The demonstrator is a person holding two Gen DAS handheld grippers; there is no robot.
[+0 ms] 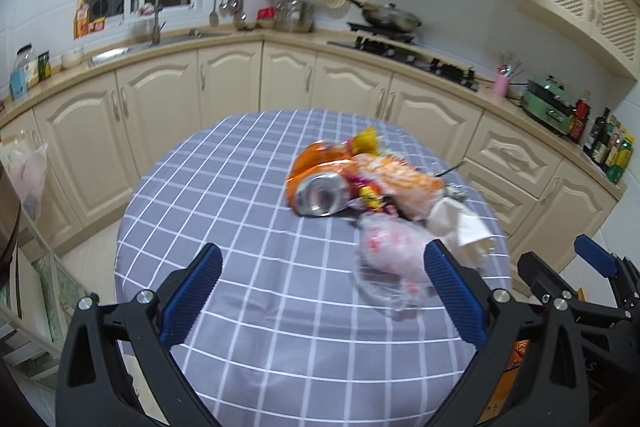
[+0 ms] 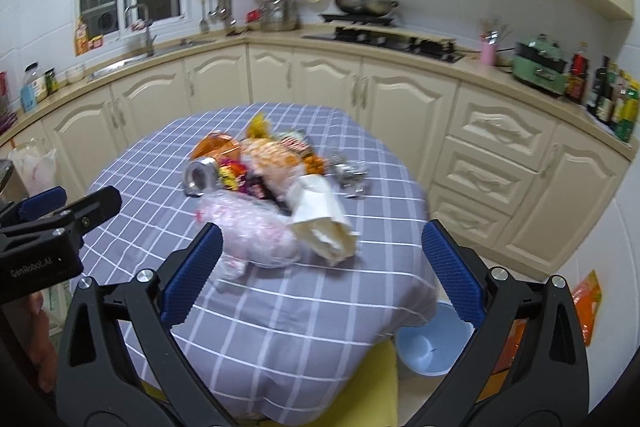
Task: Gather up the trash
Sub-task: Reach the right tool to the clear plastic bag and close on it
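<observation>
Both tongs are wide open and hold nothing. The trash lies in one heap on the grey checked tabletop [image 2: 280,307], ahead of both tongs. Its nearest piece, a crumpled clear plastic bag with pink print [image 2: 256,231], lies just ahead of the right tongs [image 2: 320,267], slightly toward their left finger, with its long axis across the opening. For the left tongs [image 1: 320,291] the same bag [image 1: 388,259] is beside their right finger, off centre. The crushed orange drink can [image 1: 320,187] is farther ahead. I judge the right tongs better placed. A light blue plastic bin [image 2: 432,343] stands on the floor below them.
</observation>
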